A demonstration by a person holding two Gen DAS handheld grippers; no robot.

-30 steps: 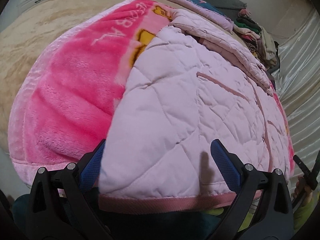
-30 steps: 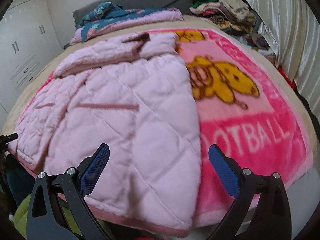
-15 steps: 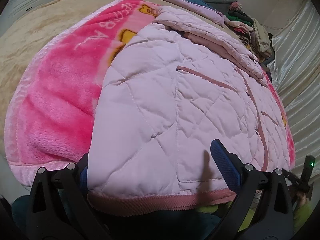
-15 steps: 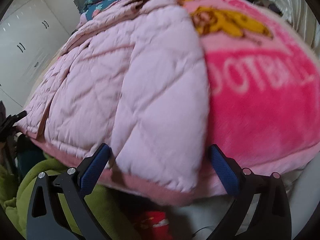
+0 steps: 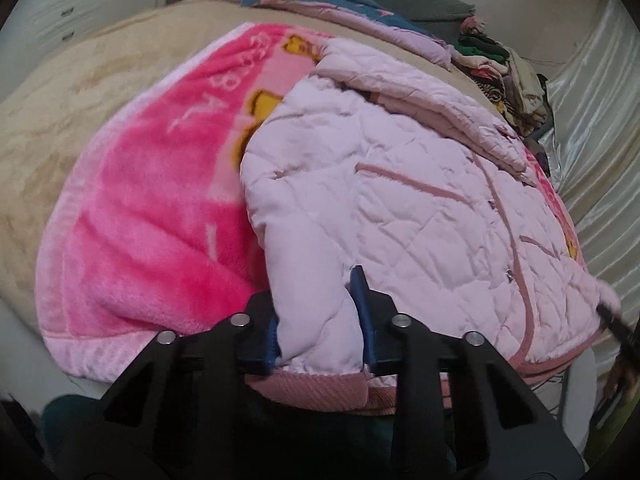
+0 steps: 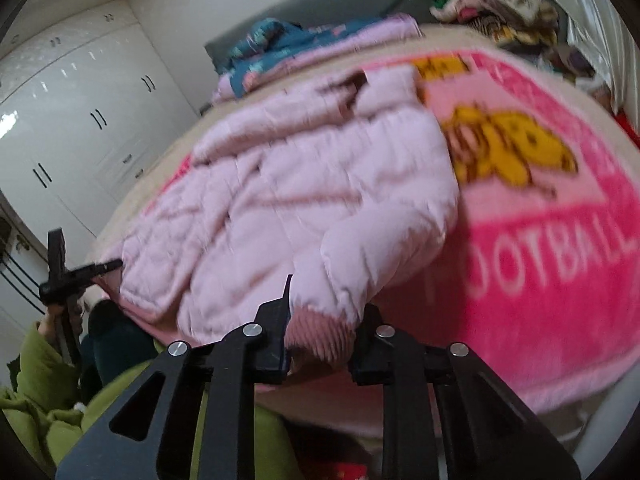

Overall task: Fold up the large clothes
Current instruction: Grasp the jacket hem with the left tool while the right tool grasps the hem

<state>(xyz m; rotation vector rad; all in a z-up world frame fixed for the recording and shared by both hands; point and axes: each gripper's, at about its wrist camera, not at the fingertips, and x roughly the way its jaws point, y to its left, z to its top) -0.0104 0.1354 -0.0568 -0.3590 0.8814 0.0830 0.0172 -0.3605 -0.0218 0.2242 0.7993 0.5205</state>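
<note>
Pink quilted jacket (image 5: 400,208) lies on the pink blanket (image 5: 152,216) on the bed (image 5: 60,100), hem at the near edge; left tool (image 5: 320,332) clamped on the hem's left corner, right tool (image 6: 320,332) clamped on the ribbed right corner (right view blurred)

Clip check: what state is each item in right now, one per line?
Left tool: shut on the jacket's near hem.
Right tool: shut on the jacket's ribbed hem.
Jacket: spread on the blanket, near edge bunched and lifted at both grips.
Blanket: laid flat over the bed.
Clothes pile: heaped at the bed's far corner.
</note>
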